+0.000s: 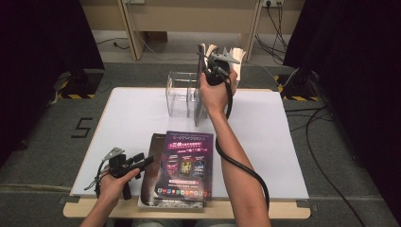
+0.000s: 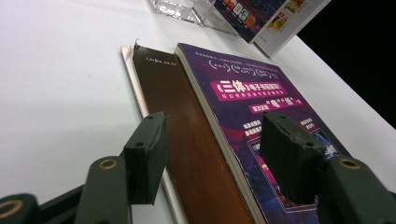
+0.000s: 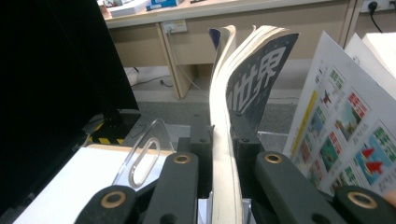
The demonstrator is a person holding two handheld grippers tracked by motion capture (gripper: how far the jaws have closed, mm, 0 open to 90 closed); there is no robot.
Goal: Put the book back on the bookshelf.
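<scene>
Black right gripper (image 3: 223, 140) tight on dark-covered magazine (image 3: 254, 74) — lettering legible.

A white table (image 1: 132, 123) carries everything; its wooden edge shows along the near side. A clear plastic holder (image 1: 182, 94) stands on it toward the far edge. Nearer than the holder, at the table's front edge, lies a flat stack of books: a purple book (image 1: 187, 165) on top, and under it a brown book (image 2: 187, 154) whose cover juts out to the left. The left gripper (image 1: 142, 163) rests left of the stack, well nearer than the holder.
</scene>
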